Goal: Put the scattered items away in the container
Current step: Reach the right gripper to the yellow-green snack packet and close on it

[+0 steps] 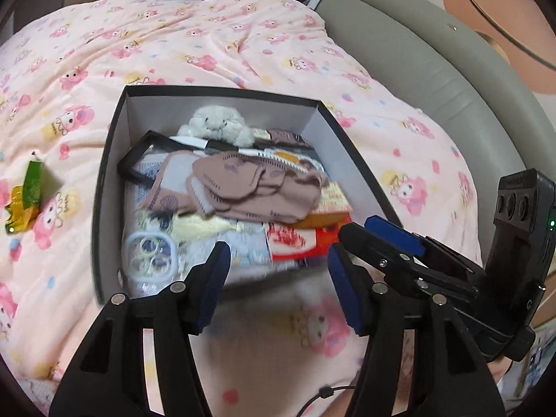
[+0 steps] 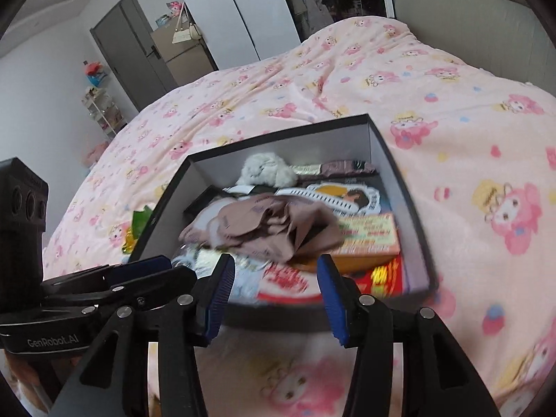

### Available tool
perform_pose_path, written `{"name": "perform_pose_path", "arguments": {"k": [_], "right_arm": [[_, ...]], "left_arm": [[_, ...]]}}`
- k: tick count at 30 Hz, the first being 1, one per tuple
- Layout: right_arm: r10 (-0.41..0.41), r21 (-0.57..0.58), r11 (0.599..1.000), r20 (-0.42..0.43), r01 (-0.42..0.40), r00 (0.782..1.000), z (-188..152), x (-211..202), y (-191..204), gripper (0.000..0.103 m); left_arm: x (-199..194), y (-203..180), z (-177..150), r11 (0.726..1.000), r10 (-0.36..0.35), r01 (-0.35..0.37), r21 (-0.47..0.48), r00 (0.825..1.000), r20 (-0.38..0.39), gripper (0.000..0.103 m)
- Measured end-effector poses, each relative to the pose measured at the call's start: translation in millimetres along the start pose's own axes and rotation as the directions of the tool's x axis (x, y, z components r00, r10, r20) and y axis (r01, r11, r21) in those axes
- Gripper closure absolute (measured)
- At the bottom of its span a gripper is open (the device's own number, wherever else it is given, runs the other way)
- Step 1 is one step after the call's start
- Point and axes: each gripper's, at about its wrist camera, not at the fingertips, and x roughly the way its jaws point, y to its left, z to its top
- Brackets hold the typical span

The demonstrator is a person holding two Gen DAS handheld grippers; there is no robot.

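Hovering just short of the near wall of the box (image 1: 114,160), the left gripper (image 1: 278,278) and the right gripper (image 2: 274,288) both stand with jaws apart and nothing between the blue pads. That suits a release: the brown socks (image 1: 253,187) lie loose on top of the pile inside the box, over an orange booklet (image 2: 368,239), and neither gripper touches them.

Farther back in the box a grey plush toy (image 1: 217,125) leans against the far wall, and a clear round-cornered case (image 1: 151,259) sits in the near left corner. The contents are heaped rather than stacked, as dropped things would be.

Outside the box, just beyond its left wall, a green and yellow wrapper (image 1: 26,198) lies on the cover, so the tidying looks unfinished; that piece probably falls to the left gripper, which is nearer to it.

Under the box is a pink cartoon-print quilt (image 1: 208,41), soft and creased, so the box may tilt if pressed. Beyond the box to its right runs a grey padded headboard (image 1: 434,69); beyond it to the left, across the room, stands a grey door (image 2: 128,45).
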Motion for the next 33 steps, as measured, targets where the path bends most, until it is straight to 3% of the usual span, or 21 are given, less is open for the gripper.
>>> {"name": "perform_pose_path", "arguments": {"k": [7, 11, 15, 17, 22, 26, 29, 33], "right_arm": [[-0.001, -0.077, 0.997, 0.011, 0.002, 1.0, -11.9, -14.9, 39.2, 0.058], [0.038, -0.136, 0.99, 0.004, -0.037, 0.999, -15.1, -12.7, 73.5, 0.058], [0.095, -0.184, 0.978, -0.04, -0.101, 0.995, -14.8, 6.4, 113.6, 0.058], [0.138, -0.2, 0.968, -0.081, -0.151, 0.987, -11.4, 21.5, 137.2, 0.058], [0.219, -0.194, 0.95, -0.153, -0.247, 0.964, 1.2, 62.0, 188.7, 0.058], [0.247, -0.154, 0.944, -0.256, -0.292, 0.935, 10.6, 117.7, 223.0, 0.058], [0.229, -0.083, 0.96, -0.309, -0.266, 0.923, 20.9, 165.6, 237.5, 0.058], [0.176, -0.056, 0.978, -0.313, -0.203, 0.933, 35.9, 217.2, 252.0, 0.058]], "left_arm": [[-39.0, 15.0, -20.3, 1.0, 0.02, -0.02, 0.004, 1.0, 0.018, 0.044], [-66.0, 36.3, -29.0, 0.999, 0.053, -0.053, -0.013, 0.998, 0.044, 0.044], [-88.6, 76.4, -37.0, 0.993, 0.095, -0.09, -0.083, 0.994, 0.059, 0.044], [-98.8, 107.8, -41.1, 0.982, 0.114, -0.102, -0.162, 0.991, 0.067, 0.044], [-119.6, 187.7, -55.7, 0.929, 0.138, -0.101, -0.356, 0.987, 0.078, 0.044], [-120.4, 249.8, -54.6, 0.888, 0.132, -0.094, -0.451, 0.99, 0.054, 0.044], [-107.7, 292.1, -46.4, 0.857, 0.093, -0.059, -0.512, 0.995, 0.041, 0.044], [-80.4, 346.1, -30.3, 0.803, 0.013, 0.016, -0.595, 0.999, 0.045, 0.043]]}}
